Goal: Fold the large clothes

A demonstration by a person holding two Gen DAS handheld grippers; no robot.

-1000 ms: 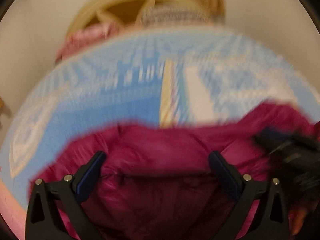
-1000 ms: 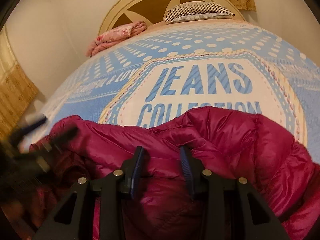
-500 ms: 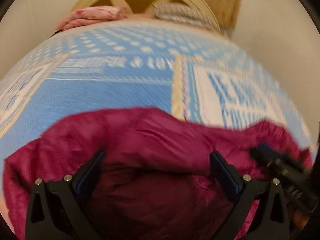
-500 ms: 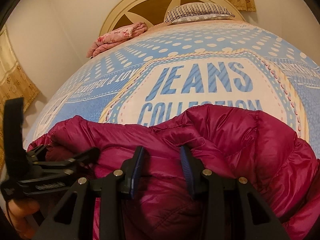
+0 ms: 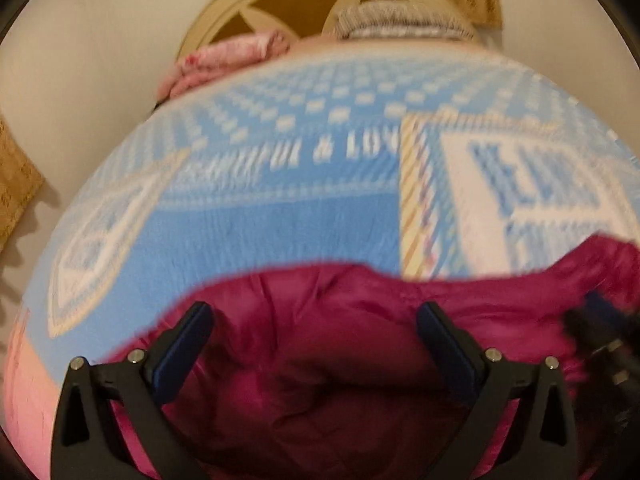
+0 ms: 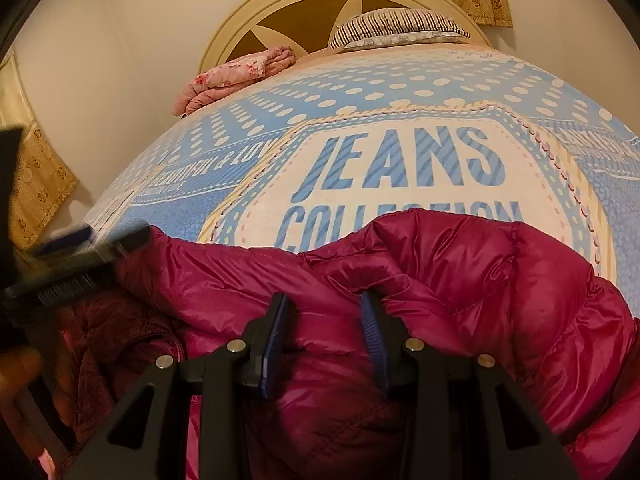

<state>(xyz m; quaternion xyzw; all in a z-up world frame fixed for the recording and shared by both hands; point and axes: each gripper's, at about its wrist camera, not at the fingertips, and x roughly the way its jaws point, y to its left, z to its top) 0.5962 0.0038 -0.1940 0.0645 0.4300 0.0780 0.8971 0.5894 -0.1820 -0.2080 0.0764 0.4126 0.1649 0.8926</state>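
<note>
Pinching a ridge of quilted fabric, the right gripper (image 6: 324, 332) sits low over the magenta down jacket (image 6: 460, 280), its fingers drawn partway in with a fold of the shell bunched between the pads. Whether that pinch is firm, the view does not settle, but cloth does fill the gap. Just to its left, the left gripper (image 5: 312, 344) hangs over the same jacket with its fingers spread wide and nothing clamped; the fabric beneath them lies slack and shadowed. This reads as the gather-and-grasp step: one side secured, the other hand lining up for its own hold. The jacket is heaped at the near end of the bed, on the blue lettered bedspread (image 6: 400, 128), rumpled and not yet laid flat. Next move, by my judgement, calls for the left fingers to settle on an edge or seam and close, so both hands can lift and spread the garment. Far off, a folded pink blanket (image 6: 236, 76) and a striped pillow (image 6: 396, 24) rest against the headboard (image 6: 304, 4).
</note>
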